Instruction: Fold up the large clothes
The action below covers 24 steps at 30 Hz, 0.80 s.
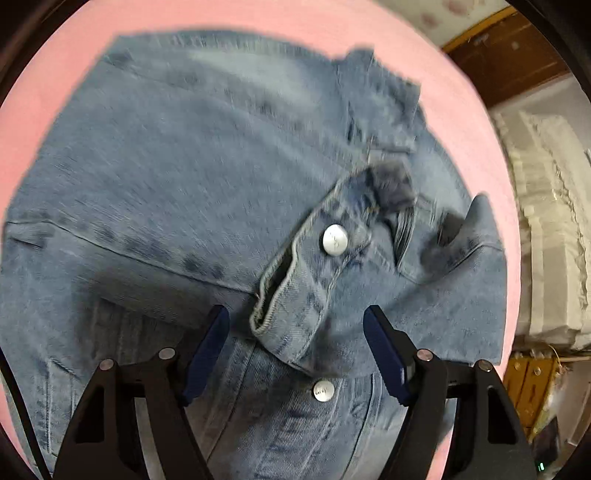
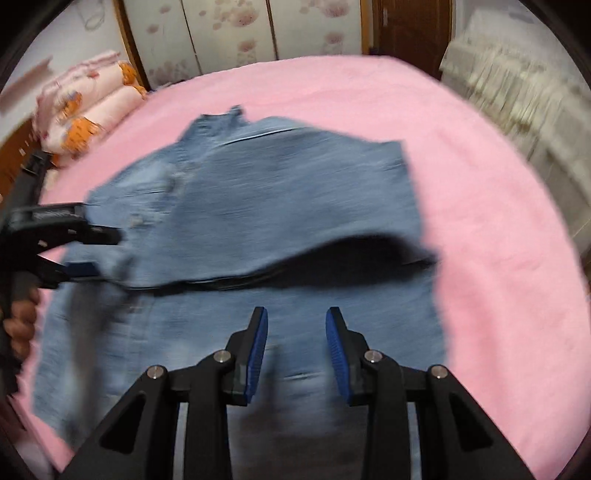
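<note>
A blue denim jacket [image 1: 177, 177] lies on the pink bed cover [image 1: 472, 122], partly folded over itself. In the left wrist view a sleeve cuff [image 1: 306, 284] with a silver button lies on top, just ahead of my left gripper [image 1: 295, 325], which is open and holds nothing. In the right wrist view the jacket [image 2: 280, 195] has its upper half folded over, with a raised edge casting a shadow. My right gripper [image 2: 296, 325] is open and empty above the jacket's near part. The left gripper [image 2: 96, 251] shows at the jacket's left edge, jaws apart.
Pink patterned pillows [image 2: 88, 110] lie at the bed's far left. A white lace-covered piece of furniture [image 2: 517, 92] stands at the right of the bed. A floral wall and wooden door [image 2: 413, 29] are behind. Pink cover surrounds the jacket.
</note>
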Each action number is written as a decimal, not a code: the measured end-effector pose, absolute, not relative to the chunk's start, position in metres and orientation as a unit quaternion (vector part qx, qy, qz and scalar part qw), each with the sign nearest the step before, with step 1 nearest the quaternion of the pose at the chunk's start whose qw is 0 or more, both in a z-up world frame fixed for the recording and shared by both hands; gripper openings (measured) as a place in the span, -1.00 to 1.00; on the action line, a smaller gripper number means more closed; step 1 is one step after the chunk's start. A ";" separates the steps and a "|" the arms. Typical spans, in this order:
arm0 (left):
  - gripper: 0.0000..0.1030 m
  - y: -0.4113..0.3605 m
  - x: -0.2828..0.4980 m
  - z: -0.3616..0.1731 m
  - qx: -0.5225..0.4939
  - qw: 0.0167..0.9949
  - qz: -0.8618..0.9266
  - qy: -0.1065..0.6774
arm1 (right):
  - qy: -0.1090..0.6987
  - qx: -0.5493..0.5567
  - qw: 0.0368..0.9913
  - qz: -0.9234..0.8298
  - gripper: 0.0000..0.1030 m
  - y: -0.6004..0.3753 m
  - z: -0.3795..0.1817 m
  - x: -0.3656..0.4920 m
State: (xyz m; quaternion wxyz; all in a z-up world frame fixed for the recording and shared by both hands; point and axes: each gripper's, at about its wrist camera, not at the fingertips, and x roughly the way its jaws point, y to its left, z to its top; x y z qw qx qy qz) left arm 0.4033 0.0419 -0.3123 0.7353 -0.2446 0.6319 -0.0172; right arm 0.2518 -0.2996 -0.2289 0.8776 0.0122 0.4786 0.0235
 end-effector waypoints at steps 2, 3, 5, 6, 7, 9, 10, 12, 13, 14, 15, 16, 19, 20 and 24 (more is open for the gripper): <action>0.28 0.040 0.409 -0.318 -0.242 0.723 -0.012 0.647 | 0.483 -0.004 0.876 -0.007 -0.37 -0.318 -0.235 0.260; 0.11 0.037 0.410 -0.317 -0.240 0.723 -0.011 0.648 | 0.487 -0.005 0.874 -0.015 -0.37 -0.323 -0.237 0.263; -0.37 0.031 0.413 -0.316 -0.242 0.724 -0.022 0.646 | 0.496 0.004 0.868 -0.032 -0.37 -0.339 -0.245 0.271; -0.45 0.027 0.415 -0.316 -0.241 0.723 -0.021 0.647 | 0.500 0.004 0.865 -0.042 -0.37 -0.345 -0.249 0.276; -0.45 0.024 0.417 -0.315 -0.237 0.722 -0.016 0.649 | 0.502 0.001 0.863 -0.054 -0.37 -0.351 -0.252 0.279; -0.76 0.018 0.421 -0.310 -0.229 0.726 -0.009 0.648 | 0.504 -0.005 0.861 -0.071 -0.37 -0.359 -0.257 0.284; -0.76 0.016 0.424 -0.305 -0.236 0.728 -0.011 0.644 | 0.503 -0.009 0.861 -0.074 -0.37 -0.362 -0.258 0.287; -0.77 0.016 0.427 -0.289 -0.260 0.737 -0.018 0.624 | 0.496 -0.019 0.864 -0.082 -0.37 -0.367 -0.258 0.289; -0.77 0.016 0.429 -0.281 -0.268 0.742 -0.021 0.614 | 0.493 -0.019 0.866 -0.078 -0.37 -0.370 -0.260 0.292; -0.78 0.014 0.434 -0.270 -0.274 0.751 -0.025 0.601 | 0.492 -0.013 0.868 -0.068 -0.37 -0.372 -0.261 0.295; -0.79 0.012 0.439 -0.260 -0.274 0.761 -0.028 0.588 | 0.492 -0.004 0.869 -0.056 -0.37 -0.375 -0.262 0.299; -0.79 0.010 0.444 -0.248 -0.273 0.774 -0.032 0.570 | 0.493 0.003 0.869 -0.047 -0.37 -0.375 -0.263 0.304; -0.81 0.008 0.457 -0.209 -0.283 0.812 -0.044 0.508 | 0.497 0.021 0.867 -0.030 -0.37 -0.380 -0.262 0.311; -0.81 0.009 0.458 -0.196 -0.288 0.825 -0.051 0.484 | 0.494 0.023 0.869 -0.026 -0.37 -0.380 -0.261 0.312; -0.82 0.023 0.456 -0.167 -0.272 0.862 -0.029 0.427 | 0.478 0.026 0.878 -0.005 -0.37 -0.380 -0.254 0.308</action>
